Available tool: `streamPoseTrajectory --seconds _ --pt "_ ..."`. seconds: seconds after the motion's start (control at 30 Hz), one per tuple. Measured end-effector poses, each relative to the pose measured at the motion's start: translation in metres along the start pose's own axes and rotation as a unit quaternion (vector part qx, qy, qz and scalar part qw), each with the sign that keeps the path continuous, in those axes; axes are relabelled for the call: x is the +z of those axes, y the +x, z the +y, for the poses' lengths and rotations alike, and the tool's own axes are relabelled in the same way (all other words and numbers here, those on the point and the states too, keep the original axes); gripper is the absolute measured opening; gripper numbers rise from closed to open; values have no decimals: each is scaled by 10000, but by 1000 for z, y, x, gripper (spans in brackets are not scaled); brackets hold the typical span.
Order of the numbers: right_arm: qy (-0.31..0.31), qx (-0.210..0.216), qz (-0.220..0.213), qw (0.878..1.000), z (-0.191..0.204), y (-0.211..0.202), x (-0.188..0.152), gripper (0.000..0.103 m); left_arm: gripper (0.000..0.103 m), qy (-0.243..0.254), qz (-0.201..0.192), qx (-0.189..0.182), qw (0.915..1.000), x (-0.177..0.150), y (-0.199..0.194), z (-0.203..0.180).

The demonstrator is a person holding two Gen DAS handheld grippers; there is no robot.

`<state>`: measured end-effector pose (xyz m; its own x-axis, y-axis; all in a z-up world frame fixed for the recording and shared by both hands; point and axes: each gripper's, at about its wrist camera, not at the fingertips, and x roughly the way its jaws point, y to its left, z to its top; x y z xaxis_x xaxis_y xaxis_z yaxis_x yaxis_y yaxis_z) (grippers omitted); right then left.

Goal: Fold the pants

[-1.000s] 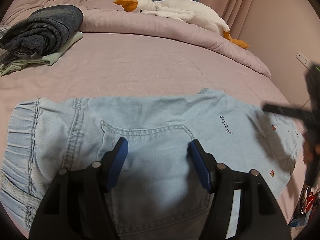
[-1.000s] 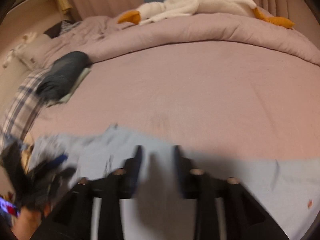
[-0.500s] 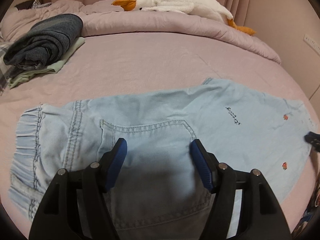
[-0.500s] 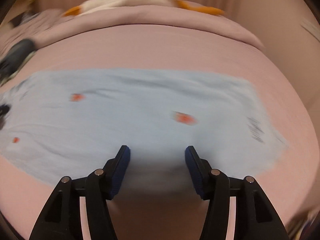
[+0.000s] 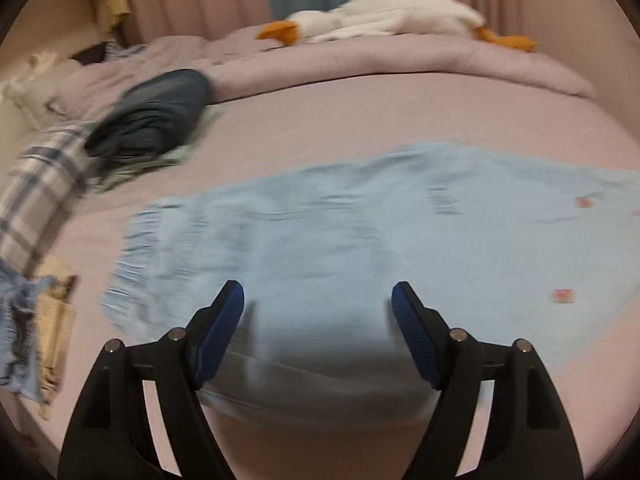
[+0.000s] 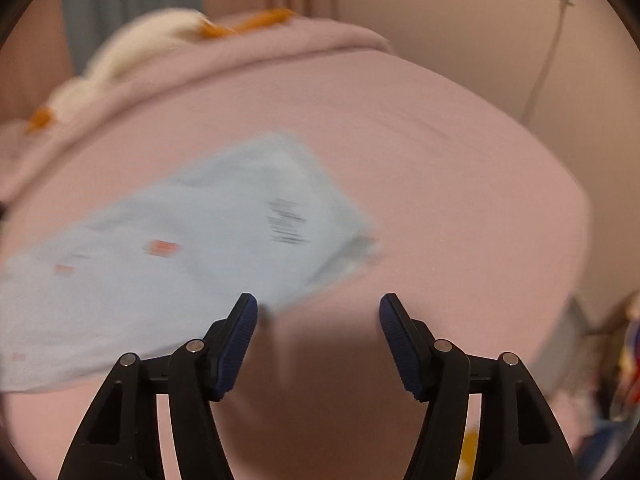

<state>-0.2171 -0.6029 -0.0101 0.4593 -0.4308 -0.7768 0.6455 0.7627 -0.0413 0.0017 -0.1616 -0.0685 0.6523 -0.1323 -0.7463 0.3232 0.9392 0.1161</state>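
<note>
Left gripper: blue-padded fingers spread wide, holding nothing, above the near edge of the light-blue denim pants lying flat on the pink bed. Right gripper: fingers wide, empty, beside the hem. Beyond: folded dark garment pile, white plush goose.

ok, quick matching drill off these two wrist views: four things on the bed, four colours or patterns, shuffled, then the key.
Things:
1. pants
2. plush goose
3. folded clothes pile
4. blanket at the left edge

Colours:
A. white with orange beak and feet
B. grey-blue and white plaid
C. light blue denim
D. dark grey-blue

Pairs: 1-C, 2-A, 3-D, 4-B.

Both the left gripper and the right gripper are open, holding nothing.
</note>
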Motion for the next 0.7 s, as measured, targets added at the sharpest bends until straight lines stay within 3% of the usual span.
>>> streamPoseTrajectory --seconds 0.1,0.27,0.33,0.43,0.5,0.53,0.7 --pt "-112 952 -53 9954 41 -5 -2 65 77 -3 100 -514 9986 5 -5 -27" --pt "-1054 1815 102 9777 123 -5 -15 65 77 110 316 -946 9950 12 2 -69" --pt "-1429 1750 175 9740 139 1 -27 65 77 270 454 -971 9939 11 8 -86" --pt "-1708 1504 253 9734 132 16 -41 65 78 354 676 -985 9922 3 21 -93" --pt "-1658 1533 122 9741 117 10 -40 65 85 268 560 -1006 9930 -2 22 -88" --pt "-1649 1337 78 9772 109 8 -38 65 88 218 554 -991 9933 -4 22 -84" --pt "-641 594 239 9959 36 12 -15 65 88 236 444 -1007 9936 -10 18 -85"
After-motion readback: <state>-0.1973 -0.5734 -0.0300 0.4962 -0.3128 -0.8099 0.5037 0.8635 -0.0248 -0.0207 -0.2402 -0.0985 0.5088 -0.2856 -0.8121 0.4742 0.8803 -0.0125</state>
